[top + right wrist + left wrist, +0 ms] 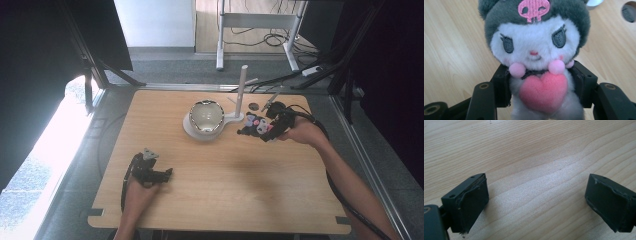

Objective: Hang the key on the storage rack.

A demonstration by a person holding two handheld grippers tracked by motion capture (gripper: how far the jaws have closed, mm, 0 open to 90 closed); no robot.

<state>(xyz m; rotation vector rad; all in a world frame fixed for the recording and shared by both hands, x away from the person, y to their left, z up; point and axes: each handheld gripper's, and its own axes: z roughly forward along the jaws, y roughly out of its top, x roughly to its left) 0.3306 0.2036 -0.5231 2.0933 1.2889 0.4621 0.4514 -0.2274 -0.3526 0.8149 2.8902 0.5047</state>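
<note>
The plush (535,57) is clamped at its body between the right gripper's (541,87) jaws, its head and pink heart standing clear above them in the right gripper view. In the high view the toy (256,125) is carried just above the table (225,200), at the front of the right gripper (262,129), and it is pointed left towards the shiny bowl (206,116), which sits on a white base (190,131) near the table's far middle. The bowl lies just to the left of the toy, near but apart, so the right hand (300,131) is judged far nearer to it than the left. The plush's long axis runs along the jaws, head foremost. The right forearm is stretched in from the lower right, wrist roughly level.

The left gripper's (536,202) jaws are spread wide with nothing between them, bare wood being seen below. That gripper (159,175) is rested low at the near left, well apart from bowl and toy
</note>
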